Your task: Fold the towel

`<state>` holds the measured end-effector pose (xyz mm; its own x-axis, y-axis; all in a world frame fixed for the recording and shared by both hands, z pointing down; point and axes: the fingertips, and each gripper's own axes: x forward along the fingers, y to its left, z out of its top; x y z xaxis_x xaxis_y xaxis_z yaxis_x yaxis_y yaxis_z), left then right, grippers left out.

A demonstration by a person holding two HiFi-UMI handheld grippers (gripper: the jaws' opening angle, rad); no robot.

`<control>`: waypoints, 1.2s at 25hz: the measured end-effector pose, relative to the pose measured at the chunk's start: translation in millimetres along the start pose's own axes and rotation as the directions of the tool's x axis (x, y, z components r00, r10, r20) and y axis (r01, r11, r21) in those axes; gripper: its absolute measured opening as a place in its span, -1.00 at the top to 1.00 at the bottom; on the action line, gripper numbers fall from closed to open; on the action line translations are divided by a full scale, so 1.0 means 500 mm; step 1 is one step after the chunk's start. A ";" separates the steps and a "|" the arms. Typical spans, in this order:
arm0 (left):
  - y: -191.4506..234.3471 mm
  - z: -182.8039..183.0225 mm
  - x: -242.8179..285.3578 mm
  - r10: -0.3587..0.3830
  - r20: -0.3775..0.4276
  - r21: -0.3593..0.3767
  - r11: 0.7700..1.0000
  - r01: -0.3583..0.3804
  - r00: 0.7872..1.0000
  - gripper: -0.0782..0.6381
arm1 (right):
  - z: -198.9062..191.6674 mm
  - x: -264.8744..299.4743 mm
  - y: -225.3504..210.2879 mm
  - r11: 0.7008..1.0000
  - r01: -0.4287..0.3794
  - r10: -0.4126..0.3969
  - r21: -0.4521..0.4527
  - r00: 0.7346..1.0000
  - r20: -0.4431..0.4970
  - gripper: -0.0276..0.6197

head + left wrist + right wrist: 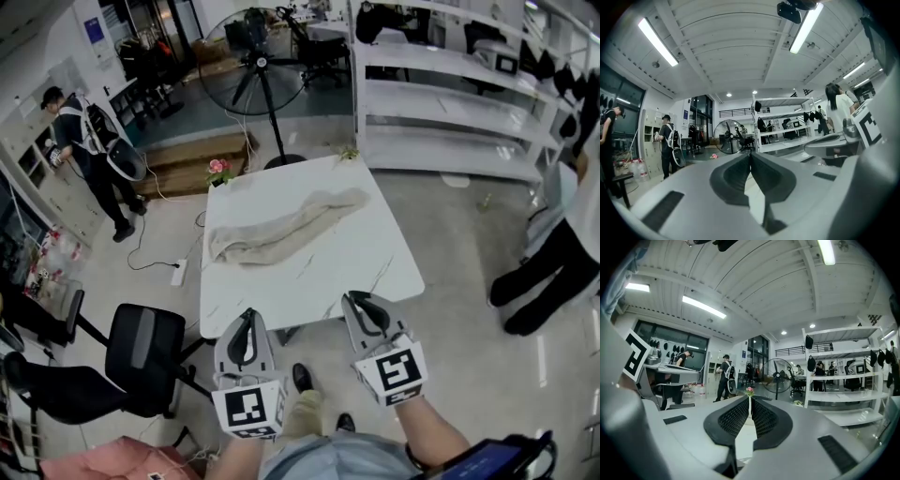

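Observation:
A beige towel (286, 230) lies crumpled in a long diagonal strip across the white table (375, 272), from near left to far right. Both grippers hover at the table's near edge, short of the towel and apart from it. My left gripper (247, 314) is shut with nothing between its jaws; in the left gripper view its tips (750, 154) meet. My right gripper (354, 298) stands beside it, its jaws (750, 398) closed to a thin slit and empty. The towel is hidden behind the jaws in both gripper views.
A black office chair (141, 342) stands left of the table's near corner. Beyond the table are a standing fan (253, 56), white shelving (450, 103) and small pink flowers (218, 170). One person (89, 150) stands far left, another (553, 262) at the right.

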<state>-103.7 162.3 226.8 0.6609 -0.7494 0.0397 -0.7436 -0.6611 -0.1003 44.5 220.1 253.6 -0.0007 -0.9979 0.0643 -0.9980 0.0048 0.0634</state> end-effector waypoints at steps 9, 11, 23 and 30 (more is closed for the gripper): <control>0.089 -0.098 0.156 -0.011 -0.075 -0.039 0.999 0.008 0.997 0.76 | -0.071 0.165 -0.055 1.000 0.019 -0.020 -0.021 0.997 -0.072 0.82; 0.115 -0.117 0.206 -0.024 -0.092 -0.036 0.999 0.021 0.995 0.76 | -0.087 0.215 -0.076 0.999 0.031 -0.033 -0.022 0.995 -0.093 0.82; 0.262 -0.179 0.459 -0.083 -0.136 -0.026 0.996 0.080 0.987 0.76 | -0.095 0.470 -0.189 0.992 0.113 -0.120 -0.058 0.981 -0.154 0.82; 0.336 -0.150 0.531 -0.103 -0.104 -0.016 0.995 0.102 0.989 0.75 | -0.040 0.578 -0.193 0.990 0.115 -0.125 -0.085 0.985 -0.121 0.82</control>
<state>-60.9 -150.6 294.8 0.7202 -0.6768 0.1528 -0.6736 -0.7348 -0.0798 141.7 -67.3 285.8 0.1316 -0.9757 0.1754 -0.9824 -0.1046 0.1550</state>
